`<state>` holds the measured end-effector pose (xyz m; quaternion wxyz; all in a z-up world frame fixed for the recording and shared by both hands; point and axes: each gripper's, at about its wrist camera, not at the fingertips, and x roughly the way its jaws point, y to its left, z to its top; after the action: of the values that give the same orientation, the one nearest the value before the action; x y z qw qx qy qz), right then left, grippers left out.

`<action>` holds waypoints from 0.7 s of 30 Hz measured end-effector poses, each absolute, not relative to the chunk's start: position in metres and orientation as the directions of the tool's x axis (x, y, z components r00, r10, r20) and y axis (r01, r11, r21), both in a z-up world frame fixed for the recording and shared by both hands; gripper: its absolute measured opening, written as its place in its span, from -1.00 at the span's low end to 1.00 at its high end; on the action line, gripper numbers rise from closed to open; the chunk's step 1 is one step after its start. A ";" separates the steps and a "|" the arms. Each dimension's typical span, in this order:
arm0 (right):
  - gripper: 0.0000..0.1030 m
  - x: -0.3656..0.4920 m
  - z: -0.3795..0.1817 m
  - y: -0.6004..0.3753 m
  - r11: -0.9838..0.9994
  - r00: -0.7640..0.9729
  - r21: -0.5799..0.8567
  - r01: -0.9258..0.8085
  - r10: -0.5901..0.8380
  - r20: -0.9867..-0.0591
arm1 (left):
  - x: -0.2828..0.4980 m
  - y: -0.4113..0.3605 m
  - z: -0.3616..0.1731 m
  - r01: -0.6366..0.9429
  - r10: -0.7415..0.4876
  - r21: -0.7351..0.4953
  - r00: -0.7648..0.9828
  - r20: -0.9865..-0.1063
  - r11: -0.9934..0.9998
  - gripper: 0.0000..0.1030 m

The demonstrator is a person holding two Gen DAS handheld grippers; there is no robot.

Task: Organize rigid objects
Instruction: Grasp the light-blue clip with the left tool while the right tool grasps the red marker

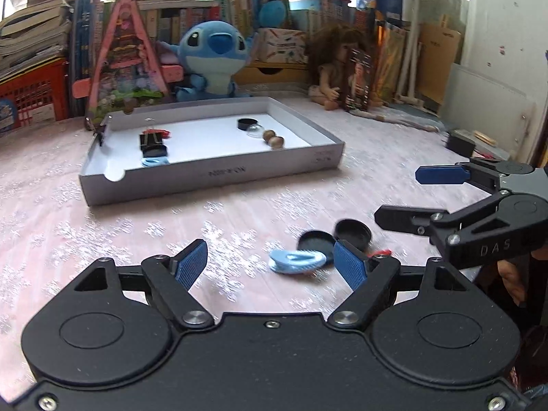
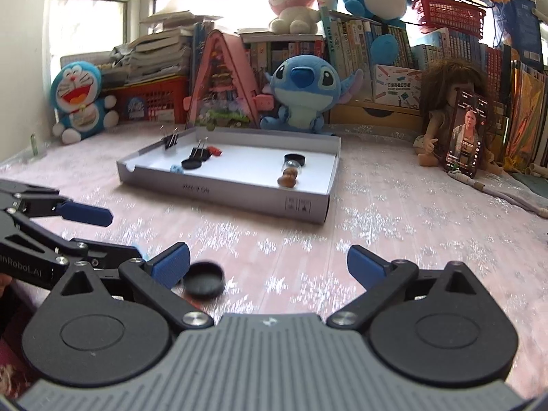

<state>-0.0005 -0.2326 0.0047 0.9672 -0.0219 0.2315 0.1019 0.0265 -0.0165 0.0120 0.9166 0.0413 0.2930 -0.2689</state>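
On the pink tablecloth in the left wrist view lie two black round lids (image 1: 316, 241) (image 1: 354, 233), a light blue oval piece (image 1: 296, 260) and a small red bit (image 1: 382, 251). My left gripper (image 1: 270, 260) is open just above the cloth, and the blue piece lies close to its right finger (image 1: 349, 265), untouched. From the right, my right gripper (image 1: 411, 198) comes in open. The right wrist view shows the right gripper (image 2: 267, 260) wide open, with one black lid (image 2: 203, 279) beside its left finger (image 2: 171, 263). The left gripper (image 2: 116, 236) shows at the left edge.
A shallow grey box tray (image 1: 212, 174) stands beyond on the cloth, holding binder clips (image 1: 152, 138), a black lid (image 1: 247, 123), a clear dome (image 1: 255, 131) and two brown balls (image 1: 273, 138). Plush toys, a doll, a propped phone (image 2: 464, 133) and books line the back.
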 end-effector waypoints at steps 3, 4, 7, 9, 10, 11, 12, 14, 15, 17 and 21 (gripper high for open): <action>1.00 -0.007 0.000 -0.229 0.975 0.868 -0.014 -0.223 0.192 -0.458 | 0.024 -0.021 0.008 0.530 -0.483 -0.092 0.670 -0.564 0.843 0.51; 1.00 -0.009 -0.002 -0.229 0.974 0.867 -0.018 -0.226 0.193 -0.459 | 0.025 -0.022 0.007 0.531 -0.486 -0.099 0.665 -0.567 0.842 0.49; 1.00 -0.014 -0.005 -0.227 0.973 0.866 -0.024 -0.228 0.191 -0.462 | 0.027 -0.024 0.004 0.529 -0.498 -0.128 0.652 -0.571 0.839 0.42; 1.00 -0.017 -0.008 -0.226 0.974 0.866 -0.025 -0.227 0.190 -0.463 | 0.028 -0.025 0.003 0.528 -0.506 -0.144 0.647 -0.570 0.837 0.41; 1.00 -0.018 -0.009 -0.226 0.974 0.865 -0.025 -0.227 0.189 -0.465 | 0.029 -0.027 0.003 0.529 -0.509 -0.148 0.646 -0.569 0.836 0.38; 1.00 -0.019 -0.010 -0.225 0.974 0.865 -0.024 -0.225 0.188 -0.465 | 0.030 -0.027 0.003 0.529 -0.510 -0.149 0.646 -0.568 0.836 0.37; 1.00 -0.020 -0.012 -0.225 0.975 0.866 -0.024 -0.222 0.186 -0.464 | 0.031 -0.029 0.003 0.527 -0.509 -0.148 0.649 -0.565 0.837 0.35; 1.00 -0.023 -0.014 -0.223 0.976 0.870 -0.020 -0.218 0.185 -0.457 | 0.032 -0.030 0.002 0.526 -0.510 -0.151 0.648 -0.565 0.837 0.00; 1.00 -0.024 -0.015 -0.223 0.976 0.872 -0.018 -0.215 0.184 -0.453 | 0.033 -0.030 0.002 0.523 -0.508 -0.154 0.647 -0.569 0.838 -0.07; 1.00 -0.026 -0.017 -0.219 0.980 0.880 -0.013 -0.198 0.173 -0.442 | 0.033 -0.029 0.002 0.512 -0.498 -0.151 0.655 -0.569 0.846 -0.30; 1.00 -0.034 -0.020 -0.209 0.990 0.917 -0.012 -0.137 0.122 -0.380 | 0.031 -0.025 0.004 0.504 -0.489 -0.142 0.669 -0.561 0.852 -0.30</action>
<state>-0.0338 -0.2086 -0.0201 0.9788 -0.0193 0.1926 0.0662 0.0309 -0.0253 0.0043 0.9133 0.0123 0.3033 -0.2716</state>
